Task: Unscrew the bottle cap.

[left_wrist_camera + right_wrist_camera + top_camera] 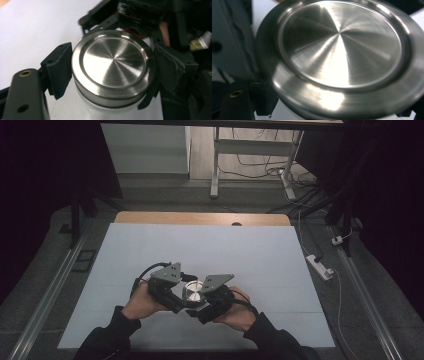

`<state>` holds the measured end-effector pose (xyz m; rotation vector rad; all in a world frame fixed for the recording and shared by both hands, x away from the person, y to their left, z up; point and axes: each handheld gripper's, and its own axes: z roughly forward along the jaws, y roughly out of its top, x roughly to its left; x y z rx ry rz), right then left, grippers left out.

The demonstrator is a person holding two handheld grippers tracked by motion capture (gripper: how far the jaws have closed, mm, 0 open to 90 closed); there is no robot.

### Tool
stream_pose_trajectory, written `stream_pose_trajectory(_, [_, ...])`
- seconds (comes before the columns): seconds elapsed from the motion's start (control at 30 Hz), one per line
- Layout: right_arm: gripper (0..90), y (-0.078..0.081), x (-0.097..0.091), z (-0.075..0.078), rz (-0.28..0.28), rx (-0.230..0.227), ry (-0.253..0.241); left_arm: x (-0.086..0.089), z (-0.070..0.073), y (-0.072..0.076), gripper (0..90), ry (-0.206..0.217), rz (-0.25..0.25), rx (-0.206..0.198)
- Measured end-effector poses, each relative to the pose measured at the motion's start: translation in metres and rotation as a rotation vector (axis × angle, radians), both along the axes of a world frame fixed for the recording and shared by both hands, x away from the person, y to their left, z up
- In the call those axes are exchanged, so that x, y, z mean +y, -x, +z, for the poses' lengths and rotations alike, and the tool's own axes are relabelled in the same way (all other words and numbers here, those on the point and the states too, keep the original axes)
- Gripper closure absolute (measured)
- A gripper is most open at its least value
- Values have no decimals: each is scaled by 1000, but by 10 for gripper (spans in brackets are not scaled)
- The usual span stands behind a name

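A round brushed-steel lid [192, 291] [113, 67] [339, 47] tops a small white jar [82, 110], held above the front of the white table [200, 245] between both hands. My left gripper [186, 292] [113, 72] is shut on the lid, one ribbed pad [60, 70] against each side of its rim. My right gripper [198, 303] [335, 107] comes in from the opposite side. Its jaws sit under the lid's rim, shut on the jar's body, and the lid hides the contact. The jar tilts toward the person.
A wooden strip [200, 218] runs along the table's far edge. Beyond it stands a metal desk frame [216, 165] with loose cables. A white power strip [320, 266] lies on the floor at the right. Dark rails flank the table.
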<state>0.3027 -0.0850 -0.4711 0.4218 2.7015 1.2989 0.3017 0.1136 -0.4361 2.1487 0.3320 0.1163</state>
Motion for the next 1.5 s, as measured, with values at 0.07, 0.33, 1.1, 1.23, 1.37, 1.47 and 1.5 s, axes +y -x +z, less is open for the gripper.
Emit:
stream_pose_trajectory(0.07, [147, -2, -1, -1, -44, -10, 0, -6, 0, 2, 204, 3, 76, 3])
stream_pose_trajectory(0.33, [147, -8, -6, -3, -117, -20, -4, -22, 1, 9, 189, -12, 237, 6])
stream_pose_trajectory(1.1, [147, 9, 4, 0, 115, -15, -14, 9, 2, 3, 201, -6, -155, -9])
stream_pose_trajectory(1.23, [147, 4, 2, -1, 42, -15, -12, 3, 0, 3, 202, 6, -39, -3])
stream_pose_trajectory(1.37, [147, 0, 0, -2, -43, -43, 9, -8, 0, 6, 203, -17, 92, -24])
stream_pose_trajectory(1.47, [147, -2, -1, -3, -102, -46, 5, -15, -1, 8, 202, -21, 166, -34])
stream_pose_trajectory(1.5, [147, -3, -1, -3, -114, -49, 6, -17, -2, 9, 202, -14, 186, -35])
